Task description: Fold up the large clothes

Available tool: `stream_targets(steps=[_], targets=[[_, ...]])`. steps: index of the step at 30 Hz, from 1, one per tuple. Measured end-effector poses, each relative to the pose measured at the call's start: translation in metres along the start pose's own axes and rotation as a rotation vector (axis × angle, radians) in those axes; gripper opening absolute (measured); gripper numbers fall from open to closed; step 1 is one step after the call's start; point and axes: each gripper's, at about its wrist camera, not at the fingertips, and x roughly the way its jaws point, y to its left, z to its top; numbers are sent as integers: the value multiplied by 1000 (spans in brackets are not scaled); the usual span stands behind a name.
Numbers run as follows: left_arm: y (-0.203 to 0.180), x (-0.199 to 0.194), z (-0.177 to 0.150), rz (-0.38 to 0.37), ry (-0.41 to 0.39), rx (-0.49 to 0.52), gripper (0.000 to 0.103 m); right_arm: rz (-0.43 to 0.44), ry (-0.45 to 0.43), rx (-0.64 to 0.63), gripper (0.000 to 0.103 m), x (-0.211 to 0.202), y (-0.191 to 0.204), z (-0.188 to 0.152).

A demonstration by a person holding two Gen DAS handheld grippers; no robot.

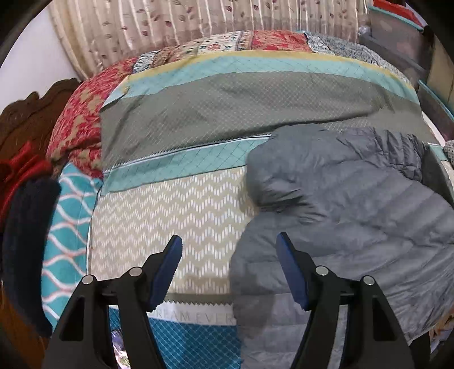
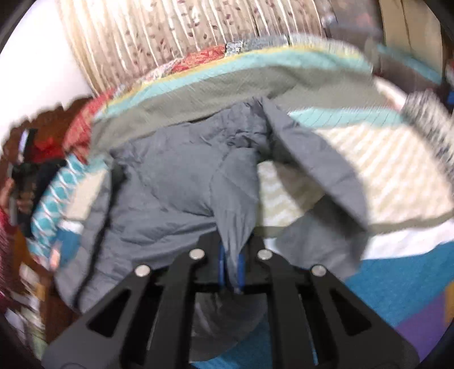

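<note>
**Bed with grey jacket, two grippers**

Bed [image 1: 198, 93]: covered by a striped spread in olive, teal and beige zigzag bands, with a blue band nearest the cameras. A red floral quilt [image 1: 79, 119] is bunched at its left side, running along the far edge.

Curtain [image 1: 176, 25]: pleated, cream with a leaf print, behind the bed.

Jacket [image 1: 354, 204]: grey, quilted and puffy. It lies on the right part of the spread in the left wrist view, hood end toward the olive band. In the right wrist view, which is blurred, a fold of it rises off the spread toward the camera.

Headboard [image 1: 31, 113]: dark carved wood, far left.

Clothes [image 1: 25, 215]: dark and red pieces heaped at the left edge, beside a teal wave-patterned cloth [image 1: 68, 227].

Left gripper [image 1: 228, 241]: jaws apart, nothing between them, above the zigzag band just left of the jacket.

Right gripper [image 2: 231, 269]: jaws narrow, blue pads pinching a fold of the jacket.
</note>
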Motion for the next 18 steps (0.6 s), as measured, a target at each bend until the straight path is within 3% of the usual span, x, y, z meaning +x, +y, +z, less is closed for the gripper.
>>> stream_targets(steps=[2,4,6,8,9,11,14,16,18], targets=[[-2,-3,-24,-28,-14,-17,67,-130,29,-54,17,-2,-1,-10],[-5,-6,-63,-35,-35,-29,67,-252,75,-61,51,5,-7,-19],[-11,-12,-104,-52,-54,-51,67,-327,27,-40,55,1,-3,-22],[-11,-20,-139,-95,-79,-64,67,-326,-93,31,56,-21,-4,-15],[-16,-28,-168,-134,-100,-66,67,-274,-149,63,57,-28,3,-11],[-27,-41,-205,-190,-125,-54,67,-134,-169,87,57,-28,19,-2],[-47,-56,-260,-367,-120,-17,67,191,45,-2,57,27,93,14],[-67,-63,-289,-454,-120,40,67,299,170,-74,57,69,141,12],[-89,-60,-307,-506,-101,88,67,332,269,-173,57,118,190,7]])
